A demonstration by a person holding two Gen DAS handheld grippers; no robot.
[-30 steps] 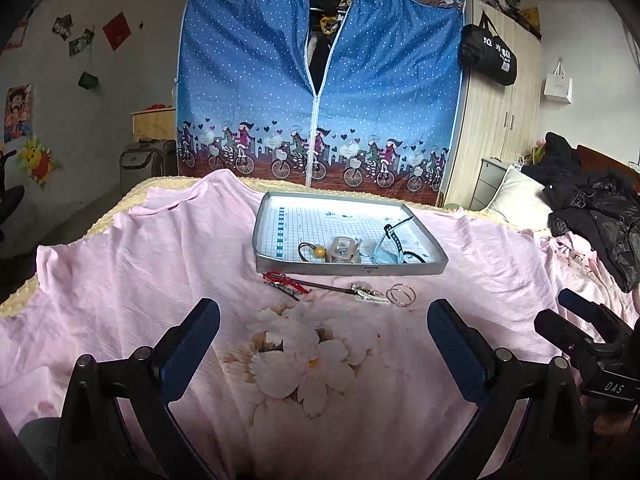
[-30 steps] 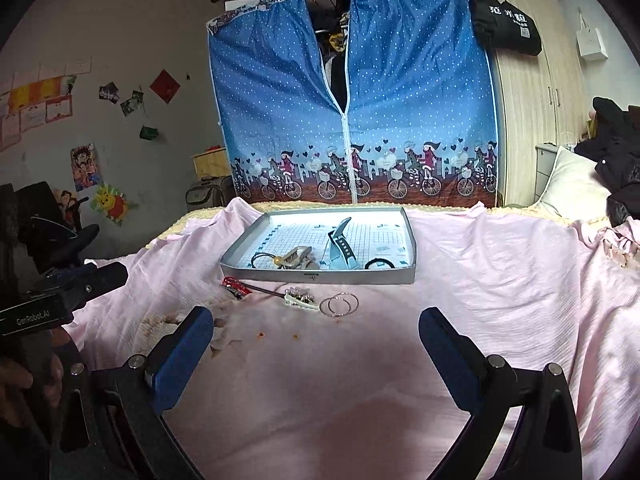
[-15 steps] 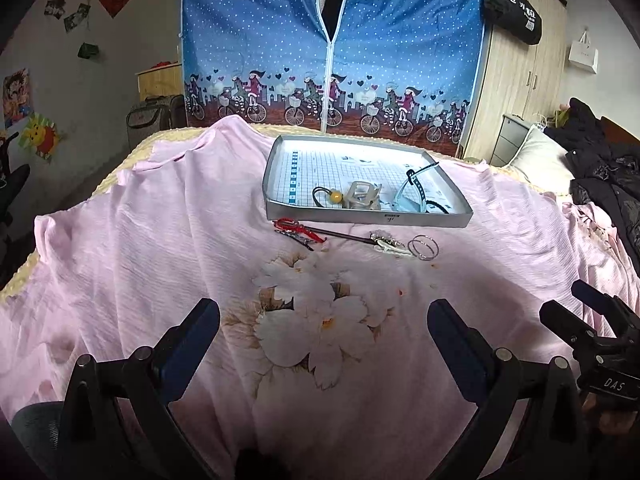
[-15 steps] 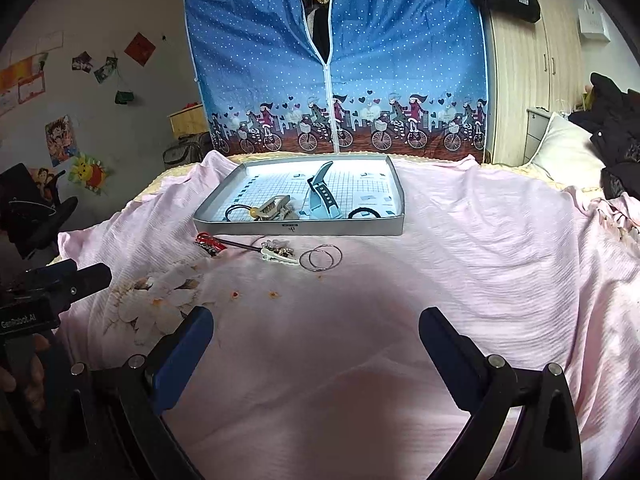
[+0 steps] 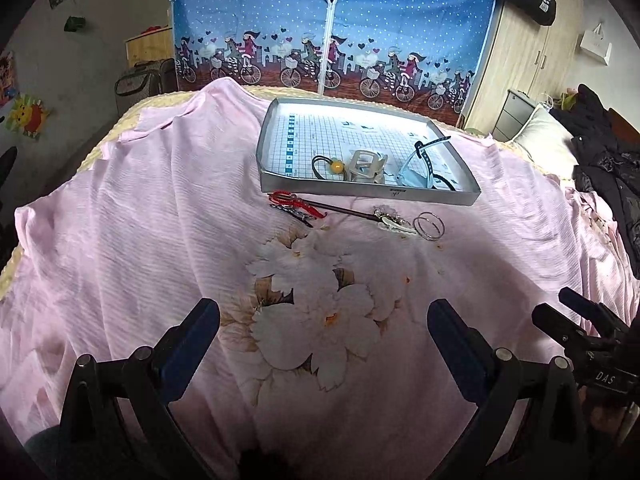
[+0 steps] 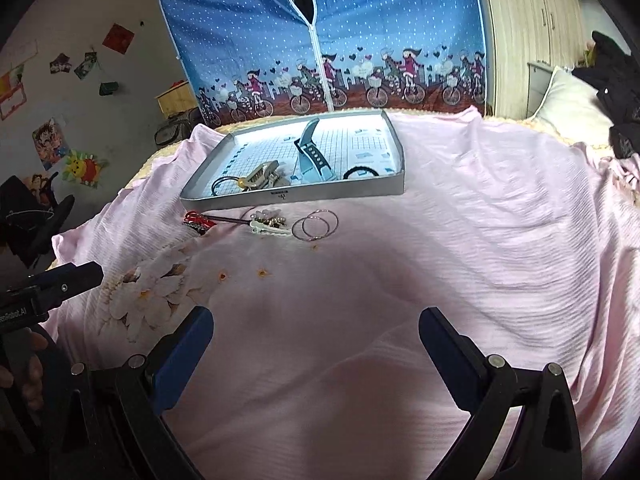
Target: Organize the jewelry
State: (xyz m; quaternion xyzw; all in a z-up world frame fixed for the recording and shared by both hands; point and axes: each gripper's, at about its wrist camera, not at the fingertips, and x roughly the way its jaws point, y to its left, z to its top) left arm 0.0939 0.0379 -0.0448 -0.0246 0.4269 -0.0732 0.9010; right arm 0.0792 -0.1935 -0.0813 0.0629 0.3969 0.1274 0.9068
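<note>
I am holding both left tongs and right tongs spread apart and empty above the bed, with hoop earrings, hair clip and red cord lying just in front of the tray.

Location: a lived-in home bedroom. Indicators: a bed covered by a pink floral bedsheet with a white pillow; a blue zip-front fabric wardrobe beside a wooden wardrobe; dark clothing heaped on the bed; cartoon stickers on the wall.
</note>
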